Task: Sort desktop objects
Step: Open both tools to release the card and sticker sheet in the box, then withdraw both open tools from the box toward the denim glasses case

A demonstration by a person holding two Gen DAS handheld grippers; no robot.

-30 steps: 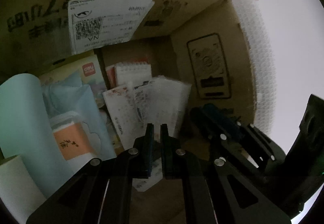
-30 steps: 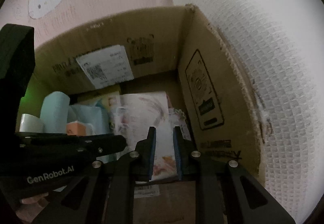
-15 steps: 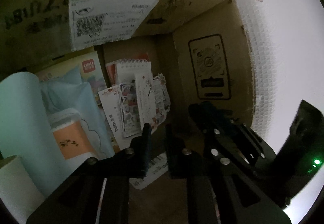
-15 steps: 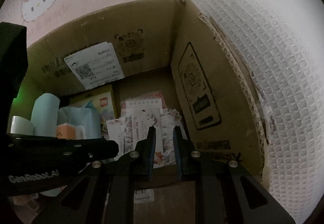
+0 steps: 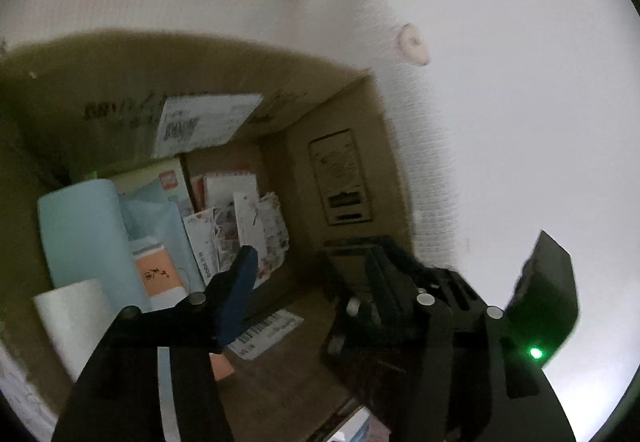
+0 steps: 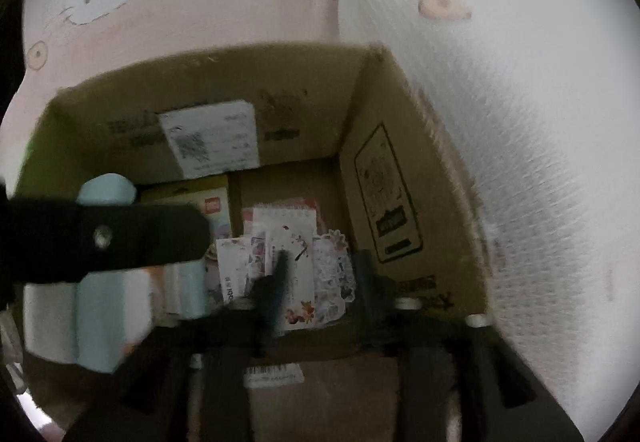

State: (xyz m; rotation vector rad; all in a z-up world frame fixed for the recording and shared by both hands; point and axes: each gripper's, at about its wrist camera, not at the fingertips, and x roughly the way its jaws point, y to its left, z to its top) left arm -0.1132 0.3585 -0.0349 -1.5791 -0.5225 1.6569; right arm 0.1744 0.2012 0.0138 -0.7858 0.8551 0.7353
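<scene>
Both tools released within the last half second. Left gripper [image 5: 308,274] jaws just opened, standing wide with nothing between them; a second ago shut tight near the box floor. Right gripper [image 6: 320,274] likewise just opened and empty; earlier clamped on a sticker sheet. Sticker sheets [image 6: 292,262] now lying fanned at mid-frame on the floor of the cardboard box [image 6: 400,146], just right of the pale blue rolls [image 5: 80,234] at lower left. Deposit judged complete; both tools apparently drawing up and out, free for another desktop item.
</scene>
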